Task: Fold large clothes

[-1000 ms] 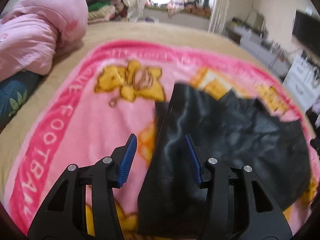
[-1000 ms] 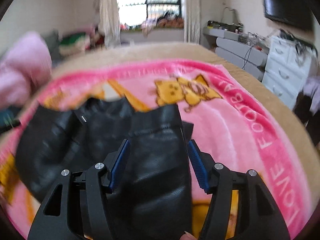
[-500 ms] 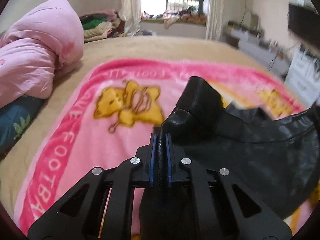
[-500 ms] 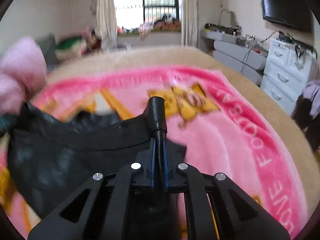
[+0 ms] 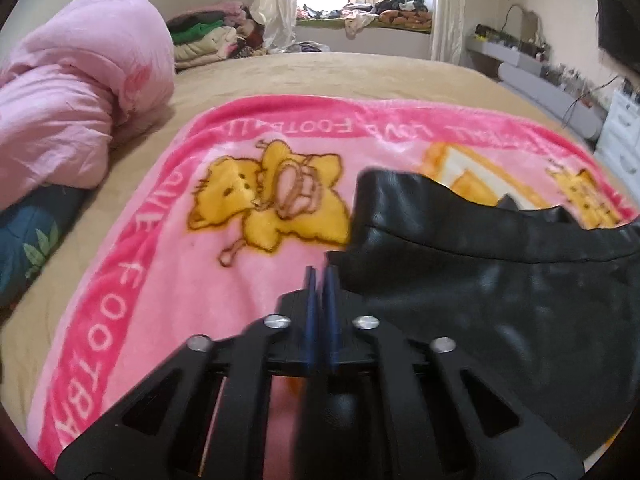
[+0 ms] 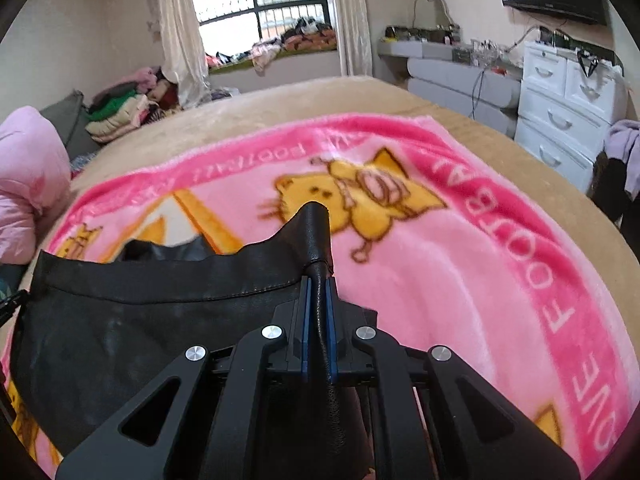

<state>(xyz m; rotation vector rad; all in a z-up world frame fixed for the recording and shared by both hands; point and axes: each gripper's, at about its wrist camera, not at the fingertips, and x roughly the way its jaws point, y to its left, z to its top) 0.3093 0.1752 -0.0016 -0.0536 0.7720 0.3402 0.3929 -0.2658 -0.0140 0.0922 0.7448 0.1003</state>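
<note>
A black leather-like garment (image 5: 480,280) lies on a pink blanket (image 5: 160,264) on the bed, its top edge lifted and stretched. In the left wrist view my left gripper (image 5: 320,276) is shut, its blue pads nearly touching; the garment sits just to its right and I cannot see cloth between the tips. In the right wrist view my right gripper (image 6: 318,280) is shut on a corner of the garment (image 6: 140,328), and a fold of it stands up above the pads. The rest hangs to the left.
A pink duvet (image 5: 68,100) is piled at the bed's left, over a dark blue pillow (image 5: 28,236). Folded clothes (image 6: 116,116) lie at the far end. White drawers (image 6: 560,120) stand right of the bed. The blanket (image 6: 460,280) covers the tan bed (image 5: 360,76).
Both grippers went from open over the garment to shut and rose, pulling its edge up taut. The corner seen in the left pads half a second ago no longer shows there.
</note>
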